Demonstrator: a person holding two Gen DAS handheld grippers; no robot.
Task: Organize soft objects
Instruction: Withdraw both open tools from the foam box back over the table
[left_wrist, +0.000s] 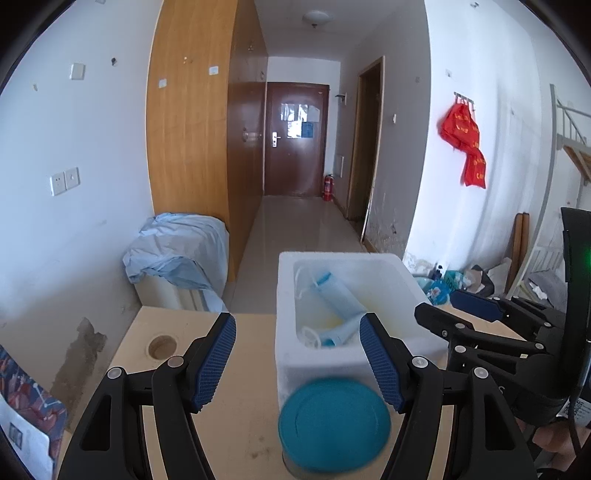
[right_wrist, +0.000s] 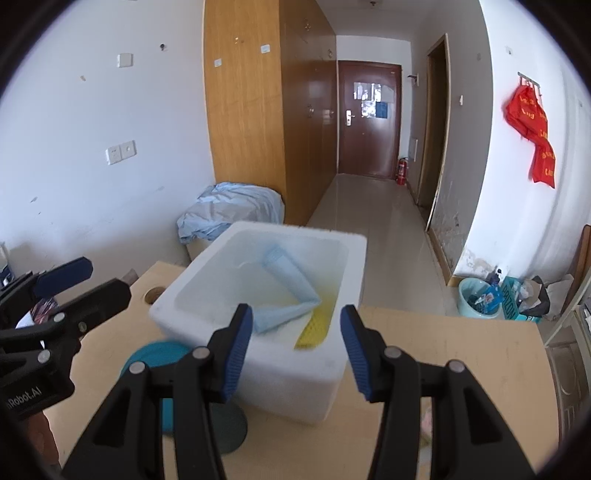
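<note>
Above foam box (right_wrist: 258, 376), both claws wide, empty.

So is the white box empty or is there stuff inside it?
Not empty. The white foam box has no lid on and holds a light blue cloth and a yellow piece lying on its floor.

A white foam box (right_wrist: 295, 373) stands open just ahead of the right tongs (right_wrist: 296, 347). Inside lie blue face masks (right_wrist: 288, 280), loosely folded and overlapping, and a yellow cloth (right_wrist: 317, 328) against the near-right wall.
</note>
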